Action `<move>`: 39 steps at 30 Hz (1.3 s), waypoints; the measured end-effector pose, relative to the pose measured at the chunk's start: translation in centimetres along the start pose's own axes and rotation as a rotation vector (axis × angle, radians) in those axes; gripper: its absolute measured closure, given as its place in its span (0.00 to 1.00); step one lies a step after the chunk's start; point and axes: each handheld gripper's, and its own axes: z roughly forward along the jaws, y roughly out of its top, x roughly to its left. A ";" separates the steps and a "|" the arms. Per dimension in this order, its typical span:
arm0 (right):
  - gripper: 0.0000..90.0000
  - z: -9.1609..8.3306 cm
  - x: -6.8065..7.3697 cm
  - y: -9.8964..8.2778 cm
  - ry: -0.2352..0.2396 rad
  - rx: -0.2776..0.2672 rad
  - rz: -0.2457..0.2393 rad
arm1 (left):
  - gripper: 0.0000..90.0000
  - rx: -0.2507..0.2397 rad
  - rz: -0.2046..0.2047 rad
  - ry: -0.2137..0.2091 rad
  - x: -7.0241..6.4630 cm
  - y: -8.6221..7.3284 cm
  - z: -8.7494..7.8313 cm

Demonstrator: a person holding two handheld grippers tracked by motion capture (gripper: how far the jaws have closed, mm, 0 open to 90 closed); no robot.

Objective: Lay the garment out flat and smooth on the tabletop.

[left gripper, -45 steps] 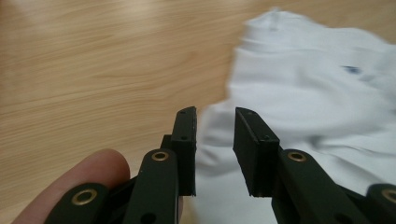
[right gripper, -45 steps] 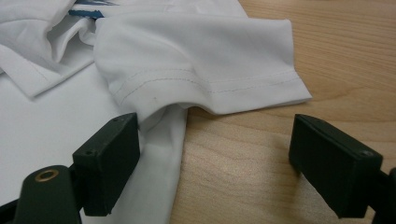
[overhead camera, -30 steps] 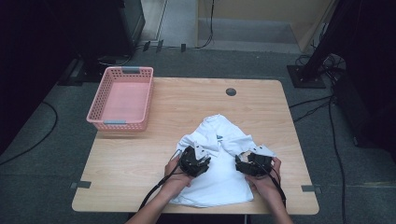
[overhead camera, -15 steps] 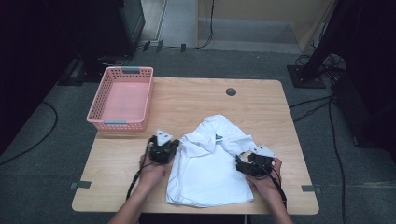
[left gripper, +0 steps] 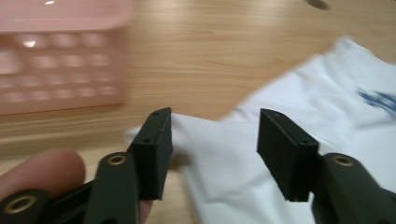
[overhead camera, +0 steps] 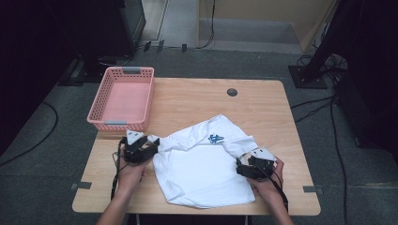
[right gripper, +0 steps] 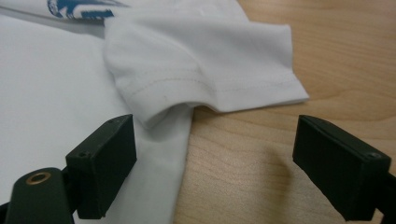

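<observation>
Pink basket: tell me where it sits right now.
In the high view the pink basket sits at the table's far left corner, just beyond the left claw and left of the white shirt.

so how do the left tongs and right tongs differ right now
The left tongs sit at the white shirt's left edge near the pink basket, jaws just opened, with a pulled-out corner of cloth lying between them, unpinched. The right tongs sit at the shirt's right edge by the folded sleeve, jaws over both cloth and bare table. Both are open and low over the shirt.
</observation>
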 end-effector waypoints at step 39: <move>0.38 0.9 1.4 3.7 0.108 -0.044 0.030 | 0.57 0.123 0.371 -0.050 -7.9 -2.0 3.8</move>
